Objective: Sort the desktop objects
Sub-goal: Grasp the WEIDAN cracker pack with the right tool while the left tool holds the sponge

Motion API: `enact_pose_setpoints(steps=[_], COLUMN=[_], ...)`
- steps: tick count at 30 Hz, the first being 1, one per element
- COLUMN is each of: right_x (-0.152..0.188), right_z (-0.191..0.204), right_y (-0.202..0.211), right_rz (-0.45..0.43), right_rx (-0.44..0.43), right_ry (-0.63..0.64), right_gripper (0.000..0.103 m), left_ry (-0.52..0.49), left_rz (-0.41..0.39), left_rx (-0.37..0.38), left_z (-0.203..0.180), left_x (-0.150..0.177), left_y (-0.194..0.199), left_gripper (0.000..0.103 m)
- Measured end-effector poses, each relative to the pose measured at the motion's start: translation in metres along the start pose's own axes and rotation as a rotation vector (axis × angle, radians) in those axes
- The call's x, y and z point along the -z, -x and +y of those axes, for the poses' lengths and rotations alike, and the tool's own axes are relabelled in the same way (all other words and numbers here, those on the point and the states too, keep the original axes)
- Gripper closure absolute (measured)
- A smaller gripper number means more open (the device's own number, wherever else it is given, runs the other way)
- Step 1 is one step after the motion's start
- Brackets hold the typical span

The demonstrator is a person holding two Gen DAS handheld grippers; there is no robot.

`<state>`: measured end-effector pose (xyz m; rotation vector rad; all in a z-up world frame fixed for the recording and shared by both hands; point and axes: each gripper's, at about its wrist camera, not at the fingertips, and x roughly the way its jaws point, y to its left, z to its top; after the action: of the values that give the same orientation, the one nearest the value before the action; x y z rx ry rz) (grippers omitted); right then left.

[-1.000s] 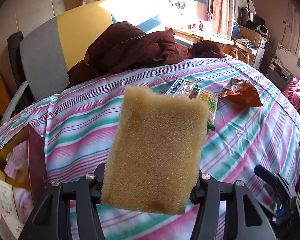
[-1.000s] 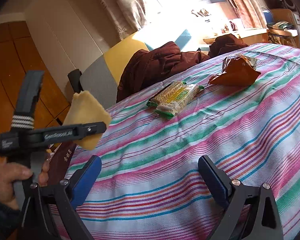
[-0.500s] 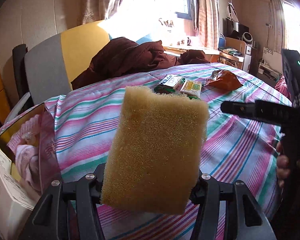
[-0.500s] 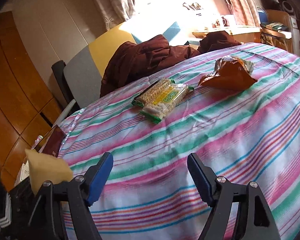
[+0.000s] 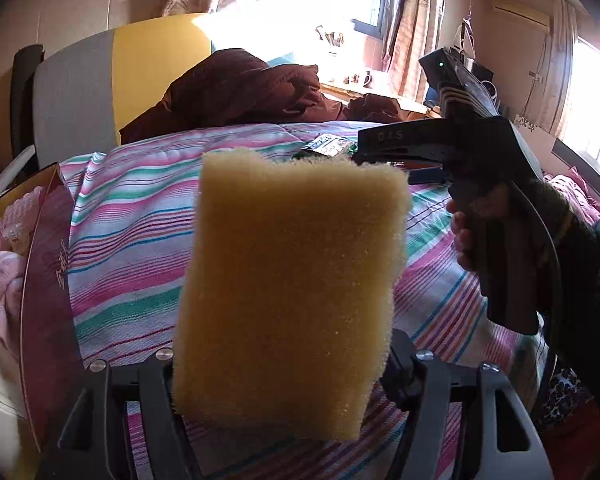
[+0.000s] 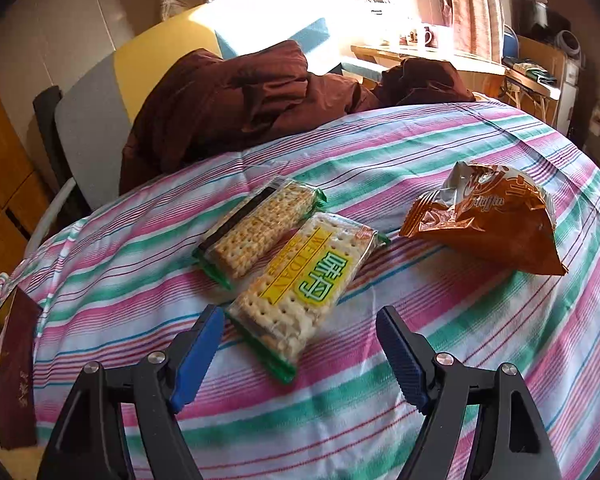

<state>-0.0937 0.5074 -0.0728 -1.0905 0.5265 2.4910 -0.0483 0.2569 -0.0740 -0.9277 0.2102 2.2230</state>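
Observation:
A yellow sponge (image 5: 292, 288) stands upright in my left gripper (image 5: 280, 364), which is shut on its lower part, above the striped tablecloth (image 5: 132, 216). My right gripper (image 6: 300, 328) is open, its blue pads (image 6: 198, 356) straddling the near end of a cracker pack with a yellow-green label (image 6: 304, 284). A second cracker pack (image 6: 260, 224) lies just behind it, touching. An orange snack bag (image 6: 488, 220) lies to the right. In the left wrist view the right gripper's body (image 5: 472, 160) and the hand holding it (image 5: 464, 240) are at the right.
A dark red box (image 5: 48, 280) with pink cloth inside sits at the table's left edge. A maroon jacket (image 6: 240, 96) lies heaped on the yellow and grey chair (image 6: 100, 104) behind the table. A desk with cups (image 6: 428, 52) stands by the window.
My right gripper has moved forward over the table and now straddles the near cracker pack. My left gripper, still holding the sponge, has drawn back toward the box at the left.

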Motion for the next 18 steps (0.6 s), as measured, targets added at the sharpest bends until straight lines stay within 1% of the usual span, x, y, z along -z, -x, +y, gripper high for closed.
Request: enact_pose_setpoints(steps=[2,3,8,11,14,17,18], right_x=[-0.007,-0.011,-0.019,-0.019,-0.019,-0.018,-0.017], right_z=[0.001,0.002,0.013,0.020,0.018,0.015,0.013], right_y=[-0.012,-0.017,-0.034,-0.039,-0.038,-0.035,-0.033], right_rz=[0.033,0.050,0.047,0.054,0.051,0.050,0.052], right_rx=[0.021,0.031,0.129,0.168,0.167,0.158,0.154], right_ry=[-0.014,-0.021,0.016,0.056,0.056,0.070,0.080], right_gripper=[0.022,0.020,0.017,0.016,0.020,0.029,0.034], left_ry=[0.011,0.016,0.029,0.031,0.034,0.036,0.037], left_rz=[-0.001,-0.003,-0.001,0.000,0.000,0.000,0.001], left_rx=[0.008,0.013,0.031,0.036,0.041,0.044,0.045], left_z=[0.001,0.002,0.004,0.004,0.005,0.005,0.006], left_x=[0.001,0.002,0.003,0.003,0.003,0.003,0.003], left_y=[0.000,0.000,-0.001,-0.002,-0.002,-0.002,-0.002], left_gripper=[0.034,0.033,0.032,0.032,0.031,0.031,0.031])
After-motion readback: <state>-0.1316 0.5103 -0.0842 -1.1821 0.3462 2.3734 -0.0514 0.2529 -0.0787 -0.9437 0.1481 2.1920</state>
